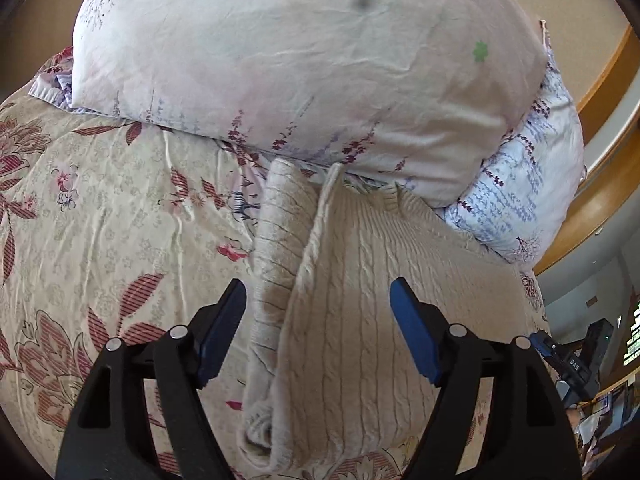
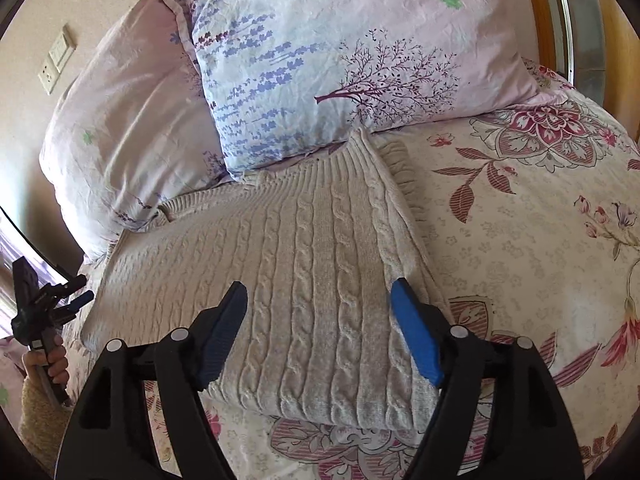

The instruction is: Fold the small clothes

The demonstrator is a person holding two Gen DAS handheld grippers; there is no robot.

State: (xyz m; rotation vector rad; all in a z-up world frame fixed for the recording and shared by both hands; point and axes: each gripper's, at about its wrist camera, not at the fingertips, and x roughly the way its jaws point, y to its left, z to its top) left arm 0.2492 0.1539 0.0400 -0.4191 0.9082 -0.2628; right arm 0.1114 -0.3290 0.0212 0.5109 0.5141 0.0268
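A cream cable-knit sweater (image 2: pixel 304 272) lies on a bed covered by a floral bedspread (image 2: pixel 540 240), filling the centre of the right wrist view, its ribbed neckline tucked against two pale floral pillows (image 2: pixel 340 60) in the upper half of the frame. It already looks folded into a narrow rectangle, with a sleeve cuff showing along its right edge. The right gripper (image 2: pixel 318 320) hovers over the lower centre of the sweater, its blue-padded jaws spread wide and clamping nothing. In the left wrist view the left gripper (image 1: pixel 318 320) is likewise spread apart above the sweater's side, where a folded-over sleeve (image 1: pixel 276 248) runs down the middle of the frame; nothing is pinched between its pads. At the far left of the right wrist view a hand (image 2: pixel 50 364) holds that left gripper beside the bed. The sleeve folds seem done and both grippers appear to have let go. The next move likely calls for pinching the hem nearest the cameras and carrying it toward the neckline to halve the garment.
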